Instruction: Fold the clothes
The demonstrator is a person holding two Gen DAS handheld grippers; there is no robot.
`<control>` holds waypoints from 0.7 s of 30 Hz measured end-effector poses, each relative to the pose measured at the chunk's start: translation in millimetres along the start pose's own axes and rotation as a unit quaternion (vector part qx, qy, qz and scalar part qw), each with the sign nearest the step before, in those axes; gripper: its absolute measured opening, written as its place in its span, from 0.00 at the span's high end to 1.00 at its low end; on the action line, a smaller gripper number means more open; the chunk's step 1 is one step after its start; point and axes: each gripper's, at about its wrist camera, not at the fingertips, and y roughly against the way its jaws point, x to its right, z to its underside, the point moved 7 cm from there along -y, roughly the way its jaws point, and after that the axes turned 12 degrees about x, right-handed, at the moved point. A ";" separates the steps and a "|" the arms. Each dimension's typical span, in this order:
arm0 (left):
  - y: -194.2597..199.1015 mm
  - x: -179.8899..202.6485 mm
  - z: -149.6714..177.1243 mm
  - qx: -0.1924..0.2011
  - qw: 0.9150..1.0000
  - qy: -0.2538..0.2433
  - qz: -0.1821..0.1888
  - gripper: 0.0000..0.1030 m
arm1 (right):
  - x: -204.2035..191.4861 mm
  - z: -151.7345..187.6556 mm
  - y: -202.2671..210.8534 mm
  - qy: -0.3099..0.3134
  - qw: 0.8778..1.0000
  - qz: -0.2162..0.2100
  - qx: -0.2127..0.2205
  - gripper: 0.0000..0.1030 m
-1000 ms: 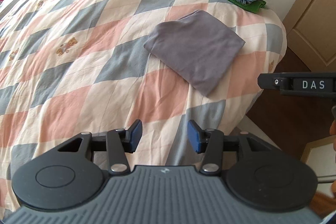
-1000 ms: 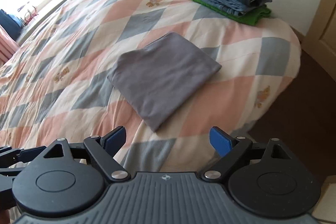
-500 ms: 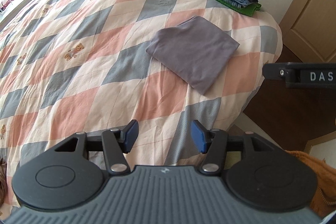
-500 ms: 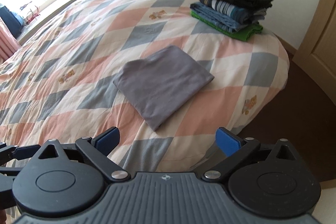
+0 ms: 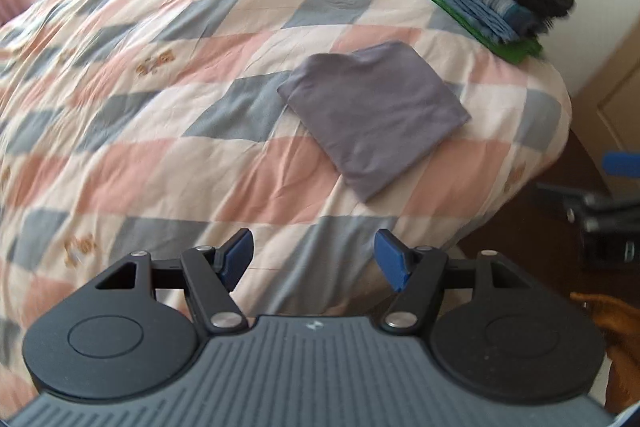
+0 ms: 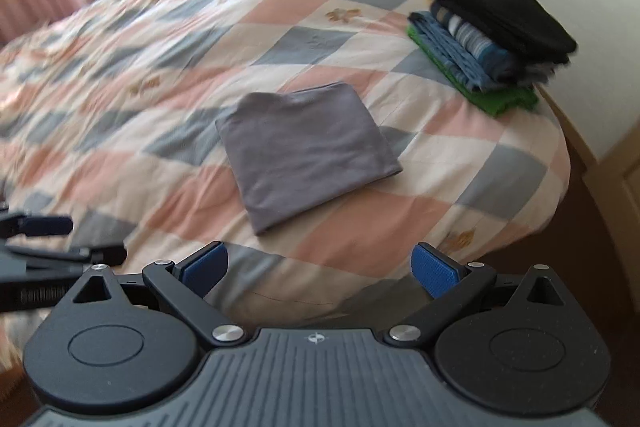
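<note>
Nearest, the left tool [image 5: 314, 261] and the right tool [image 6: 320, 269] both hang over the bed's near edge, jaws spread wide, gripping nothing. Beyond them a folded grey garment [image 6: 306, 147] lies flat on the checked quilt [image 5: 160, 99]. Farther off, at the bed's corner by the wall, sits a stack of folded clothes [image 6: 488, 39], black on top.

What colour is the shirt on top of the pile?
Black; the right wrist view shows it best.
</note>
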 end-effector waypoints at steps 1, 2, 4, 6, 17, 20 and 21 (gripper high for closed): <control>1.7 4.4 -1.1 0.002 1.000 0.009 -0.008 0.37 | 5.0 -2.0 0.1 0.013 1.000 -0.004 -0.001 0.02; 4.4 8.5 -0.8 0.003 1.000 0.017 -0.015 0.36 | 10.1 -4.2 -0.3 0.023 1.000 -0.009 -0.002 0.02; 10.4 16.3 1.5 0.005 0.999 0.031 -0.028 0.34 | 19.3 -7.8 -2.8 0.034 0.999 -0.022 -0.004 0.02; 15.1 22.1 6.0 0.002 0.998 0.045 -0.042 0.34 | 26.3 -10.7 -5.7 0.045 0.998 -0.037 -0.008 0.02; 18.2 49.9 28.9 -0.026 0.991 0.086 -0.097 0.34 | 44.8 3.3 -22.6 0.089 0.990 -0.103 -0.041 0.02; 13.7 56.5 30.8 -0.033 0.990 0.091 -0.098 0.34 | 52.9 5.3 -27.4 0.087 0.989 -0.109 -0.049 0.02; 11.6 57.4 31.3 -0.036 0.990 0.094 -0.097 0.34 | 55.3 6.0 -29.6 0.086 0.989 -0.111 -0.052 0.02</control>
